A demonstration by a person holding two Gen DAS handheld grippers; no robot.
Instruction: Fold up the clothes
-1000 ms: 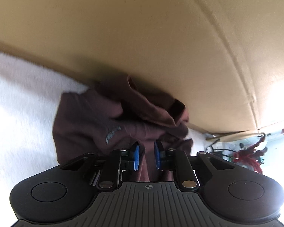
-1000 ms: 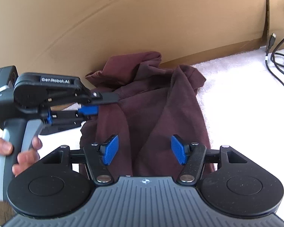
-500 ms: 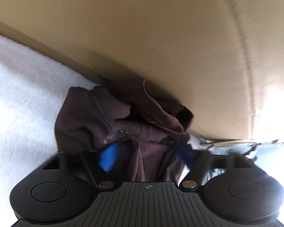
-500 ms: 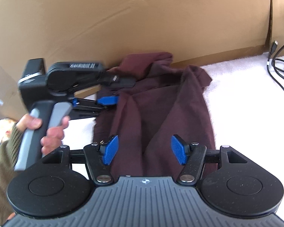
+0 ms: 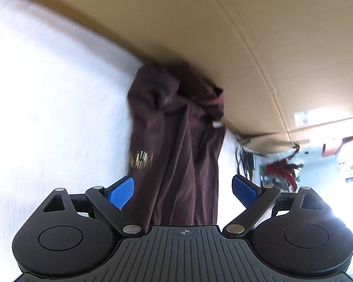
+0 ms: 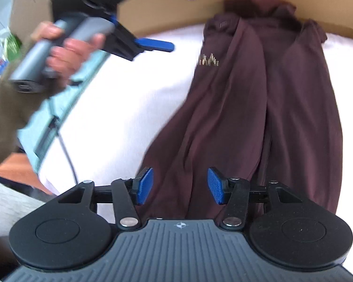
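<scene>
While the right claw [image 6: 180, 185] is closing over the maroon garment [image 6: 266, 108], not yet pinching, the left claw [image 5: 182, 191] is gaping wide, empty. Garment is lying rumpled on the white desk [image 5: 47, 108] against cardboard [image 5: 200, 23]; folding barely begun.

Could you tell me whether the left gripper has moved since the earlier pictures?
Yes. The left gripper has backed away from the cardboard wall; its jaws have just been opening, off the maroon garment.
</scene>
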